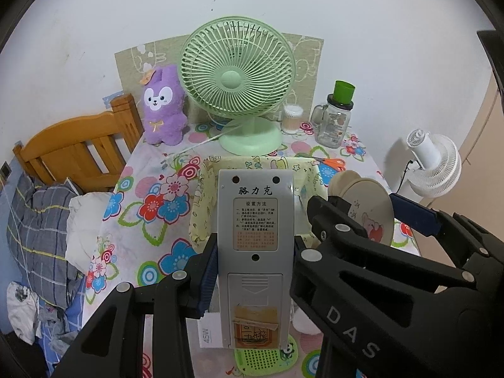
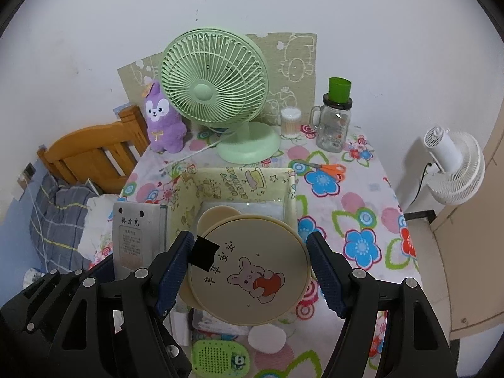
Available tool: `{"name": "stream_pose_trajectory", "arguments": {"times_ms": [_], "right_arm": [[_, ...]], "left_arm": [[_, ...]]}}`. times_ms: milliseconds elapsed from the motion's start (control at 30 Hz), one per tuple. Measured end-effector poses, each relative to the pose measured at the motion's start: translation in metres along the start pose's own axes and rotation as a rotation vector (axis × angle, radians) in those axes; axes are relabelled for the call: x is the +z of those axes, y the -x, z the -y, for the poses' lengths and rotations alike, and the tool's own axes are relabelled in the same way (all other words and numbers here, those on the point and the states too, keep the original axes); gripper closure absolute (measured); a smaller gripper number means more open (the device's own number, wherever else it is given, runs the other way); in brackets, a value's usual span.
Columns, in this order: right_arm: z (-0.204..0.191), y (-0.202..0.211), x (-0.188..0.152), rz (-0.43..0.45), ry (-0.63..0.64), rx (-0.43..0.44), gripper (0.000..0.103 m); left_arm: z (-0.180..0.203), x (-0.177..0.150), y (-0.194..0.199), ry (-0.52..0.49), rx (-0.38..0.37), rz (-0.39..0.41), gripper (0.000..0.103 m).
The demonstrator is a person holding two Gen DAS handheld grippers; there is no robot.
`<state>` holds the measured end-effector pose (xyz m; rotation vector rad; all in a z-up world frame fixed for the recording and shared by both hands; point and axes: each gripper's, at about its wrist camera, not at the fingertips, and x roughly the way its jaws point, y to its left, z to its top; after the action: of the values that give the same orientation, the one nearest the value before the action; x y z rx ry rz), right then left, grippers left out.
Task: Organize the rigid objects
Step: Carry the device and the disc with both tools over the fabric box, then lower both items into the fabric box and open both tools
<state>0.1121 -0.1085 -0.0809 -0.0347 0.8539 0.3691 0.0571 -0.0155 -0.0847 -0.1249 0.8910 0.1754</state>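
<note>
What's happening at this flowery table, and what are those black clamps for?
A person is tidying up with a handheld clamp in each hand. The left gripper grips a grey remote control, back side up. The right gripper holds a round cream case with a bunny picture. Both hang above a yellow fabric box, which looks like their destination.

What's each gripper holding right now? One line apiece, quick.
Left gripper: shut on the grey rectangular plastic remote control.
Right gripper: shut on the cream round bunny-print compact.
</note>
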Motion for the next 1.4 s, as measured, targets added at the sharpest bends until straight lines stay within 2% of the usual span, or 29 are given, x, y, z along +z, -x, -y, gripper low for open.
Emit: {"name": "stream_pose_trajectory", "arguments": {"times_ms": [933, 1400], "right_arm": [[0.0, -0.094, 0.051, -0.043, -0.018, 0.013, 0.026], [0.003, -0.15, 0.06, -0.111, -0.004, -0.022, 0.026]], "left_arm": [[-0.02, 0.054, -0.086, 0.008, 0.043, -0.034, 0.058], [-0.03, 0.061, -0.147, 0.006, 0.069, -0.121, 0.058]]}}
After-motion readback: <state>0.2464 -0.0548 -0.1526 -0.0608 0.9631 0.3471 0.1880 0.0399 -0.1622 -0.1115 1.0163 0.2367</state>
